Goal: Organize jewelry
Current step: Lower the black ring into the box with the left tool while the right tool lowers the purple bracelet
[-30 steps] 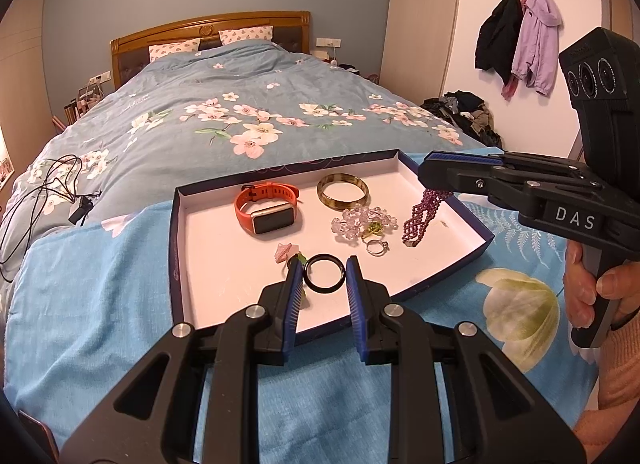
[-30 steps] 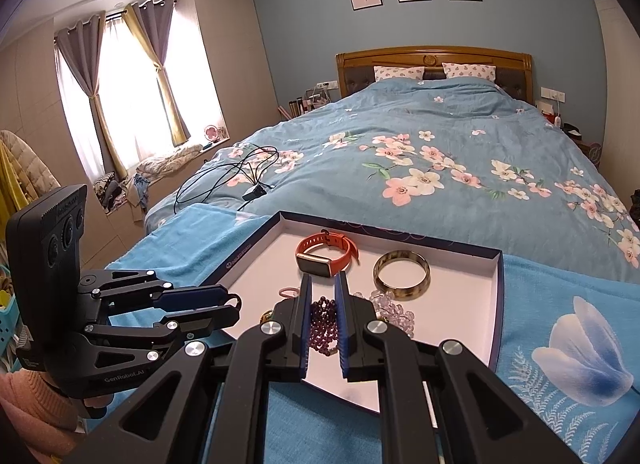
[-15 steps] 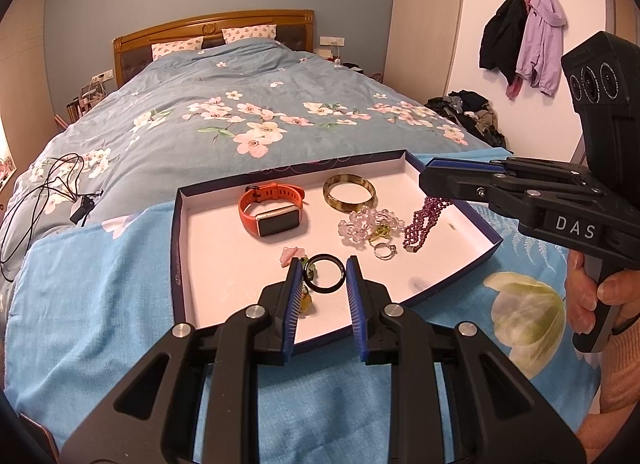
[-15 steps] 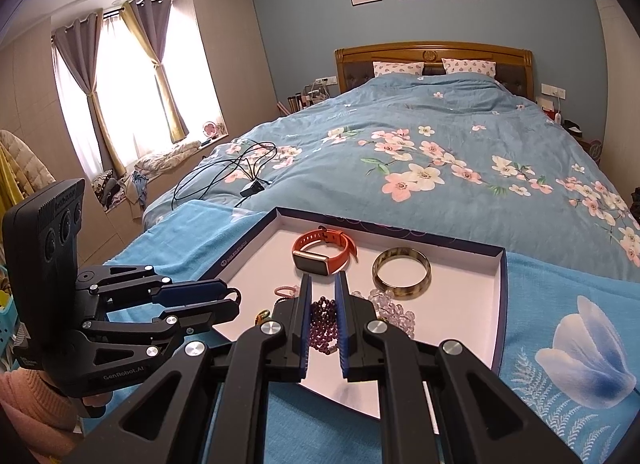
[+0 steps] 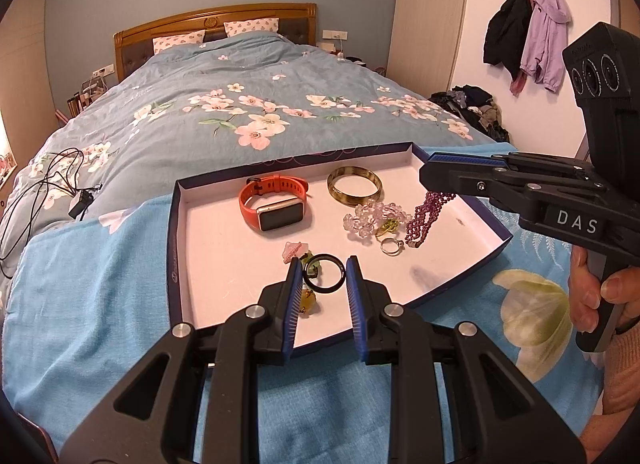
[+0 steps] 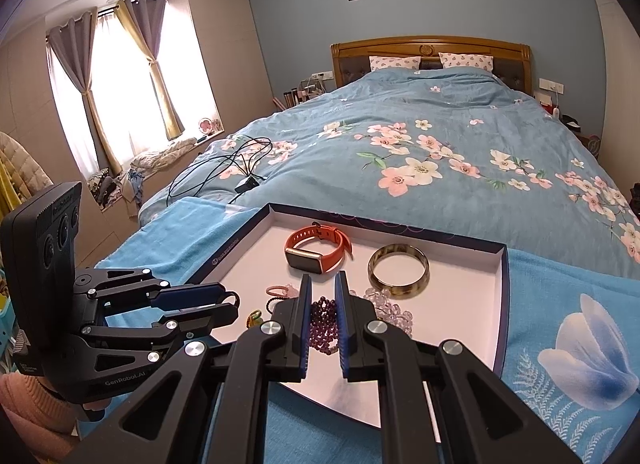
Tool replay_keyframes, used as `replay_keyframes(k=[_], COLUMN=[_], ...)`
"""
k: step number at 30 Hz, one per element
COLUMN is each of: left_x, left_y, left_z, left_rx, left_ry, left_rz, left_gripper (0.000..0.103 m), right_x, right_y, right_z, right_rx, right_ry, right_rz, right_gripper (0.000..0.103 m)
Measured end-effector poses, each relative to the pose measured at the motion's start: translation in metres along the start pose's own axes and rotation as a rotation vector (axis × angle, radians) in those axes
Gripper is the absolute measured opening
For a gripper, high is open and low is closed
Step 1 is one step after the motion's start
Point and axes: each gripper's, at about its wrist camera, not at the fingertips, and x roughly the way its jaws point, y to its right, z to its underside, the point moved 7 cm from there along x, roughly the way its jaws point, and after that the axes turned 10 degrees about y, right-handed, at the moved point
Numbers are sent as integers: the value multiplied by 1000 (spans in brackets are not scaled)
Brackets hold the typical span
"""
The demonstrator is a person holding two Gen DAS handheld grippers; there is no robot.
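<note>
Two hand-held grippers, both of black plastic. On the left gripper [image 5: 321,264] long blue ribbed pads [image 5: 295,296] along the inner faces of the two fingers, with round silver screws at the joints of the black linkage arms. Same build on the right gripper [image 6: 322,288]: blue pads, silver screw heads, angular black arms with triangular openings. Seen from the side, a boxy black camera head with three round lenses on top of each body, a pistol-style handle below. White letters "DAS" printed on the right gripper's side; "GenRobot.AI" printed on the left one's. Wore a pink knitted sleeve [image 6: 28,404] at the left wrist, a similar ribbed cuff at the right.
</note>
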Motion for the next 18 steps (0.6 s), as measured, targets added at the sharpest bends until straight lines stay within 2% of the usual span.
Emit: replay_keyframes(k=[18], left_x=[12], left_y=[-1], left_z=[4], left_rx=[-7], left_ry=[-30], left_rz=[-4], left_gripper=[23], right_x=[13], right_y=[3], right_z=[6], right_rx=[8], right_ry=[-34], right_rz=[4], right_gripper=[10])
